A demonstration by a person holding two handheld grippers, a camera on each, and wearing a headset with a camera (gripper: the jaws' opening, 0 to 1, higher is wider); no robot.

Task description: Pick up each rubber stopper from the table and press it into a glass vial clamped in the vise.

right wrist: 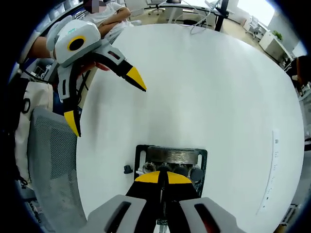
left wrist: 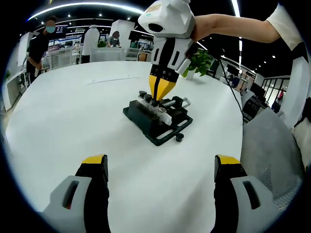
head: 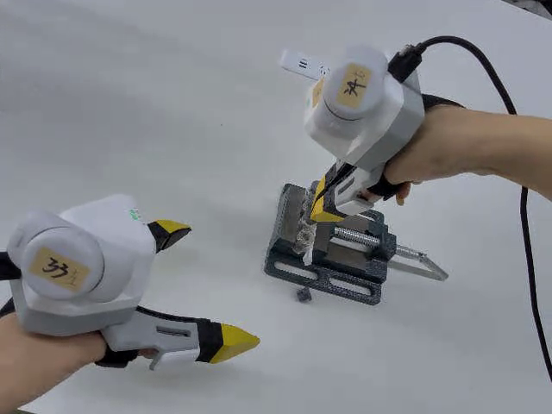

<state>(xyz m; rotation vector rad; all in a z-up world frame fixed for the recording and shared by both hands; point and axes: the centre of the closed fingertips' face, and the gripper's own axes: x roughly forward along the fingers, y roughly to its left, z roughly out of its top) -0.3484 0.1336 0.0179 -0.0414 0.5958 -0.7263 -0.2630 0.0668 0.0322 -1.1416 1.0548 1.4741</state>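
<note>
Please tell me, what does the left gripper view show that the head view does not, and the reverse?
Left gripper view: people in the background, a potted plant, and a mesh chair.
Head view: the white body of the left gripper from above, and the hand holding it.
Both: the vise, the right gripper with its jaws closed over the vials, and one loose stopper beside the vise.
</note>
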